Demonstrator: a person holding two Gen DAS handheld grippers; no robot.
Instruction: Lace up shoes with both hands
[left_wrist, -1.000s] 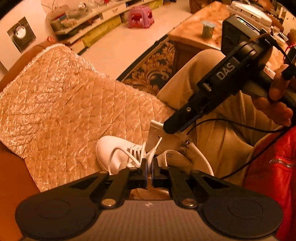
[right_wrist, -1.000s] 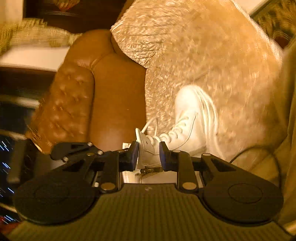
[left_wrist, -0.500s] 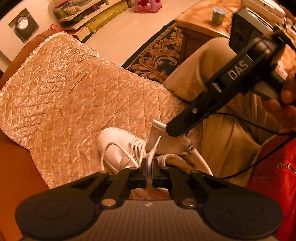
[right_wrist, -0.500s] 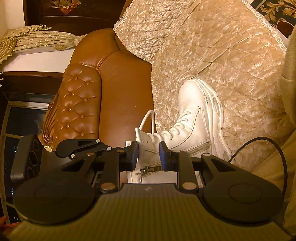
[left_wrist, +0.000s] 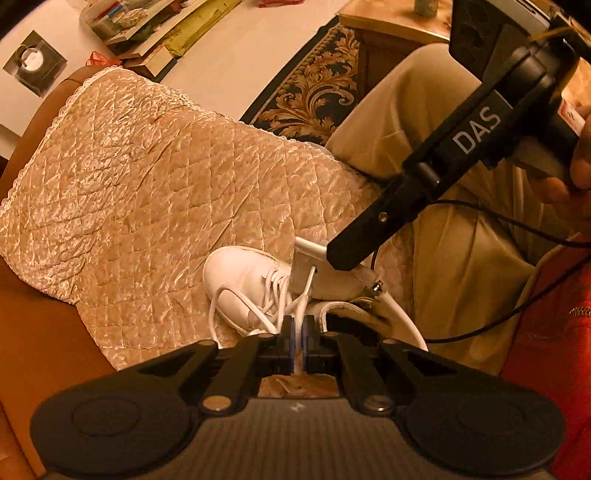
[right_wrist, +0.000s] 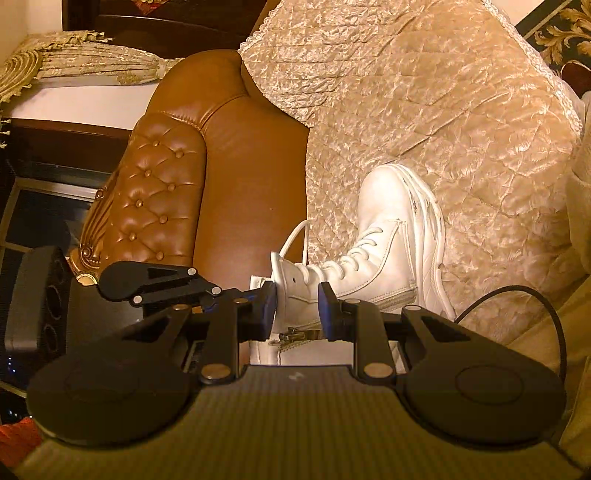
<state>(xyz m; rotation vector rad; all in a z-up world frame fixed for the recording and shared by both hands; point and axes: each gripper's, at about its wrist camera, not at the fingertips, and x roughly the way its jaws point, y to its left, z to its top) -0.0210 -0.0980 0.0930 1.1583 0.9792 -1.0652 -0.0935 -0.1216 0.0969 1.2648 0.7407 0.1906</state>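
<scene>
left gripper (left_wrist: 295, 341): pinching lace (left_wrist: 308, 286) end, ready for threading
right gripper (right_wrist: 297, 308): clamped on boot (right_wrist: 384, 254) collar, steadying it
boot: lying on quilted sofa cover (left_wrist: 155, 192)

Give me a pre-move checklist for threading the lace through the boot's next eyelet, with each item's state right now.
1. Left gripper shut on the lace: ok, lace runs between the closed pads.
2. Lace tip free ahead of the pads: ok, it points up toward the collar.
3. Right gripper steadying the white boot: ok, its pads sit either side of the ankle collar; how firm the grip is, cannot tell.
4. Target eyelet in sight: cannot tell, the right gripper covers the collar in the left view.
5. Boot resting stably on the quilted cover: ok.
6. Black cable clear of the laces: ok.
</scene>
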